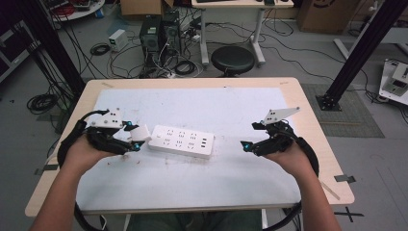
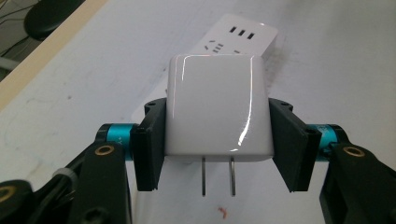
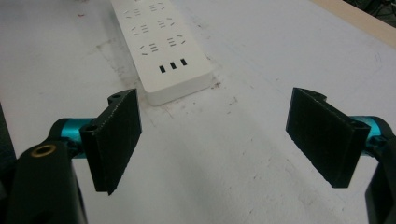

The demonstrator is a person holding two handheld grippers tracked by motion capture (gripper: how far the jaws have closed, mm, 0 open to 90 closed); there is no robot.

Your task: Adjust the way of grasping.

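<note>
White charger (image 2: pixel 218 107) between left gripper (image 2: pixel 218 144) pads

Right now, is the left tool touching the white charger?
Touching. In the left gripper view, the left tool has both black jaws pressed flat against the sides of the white charger, its two prongs pointing toward the camera.

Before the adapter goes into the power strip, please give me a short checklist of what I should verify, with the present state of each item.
1. Left gripper shut on the white adapter: ok.
2. Both prongs free of the pads: ok.
3. Power strip lying flat on the table, sockets up: ok.
4. Prongs lined up over a socket: not ok, the adapter is beside the strip's end.
5. Right gripper open, empty, apart from the strip: ok.
6. Strip switched off: cannot tell.
</note>
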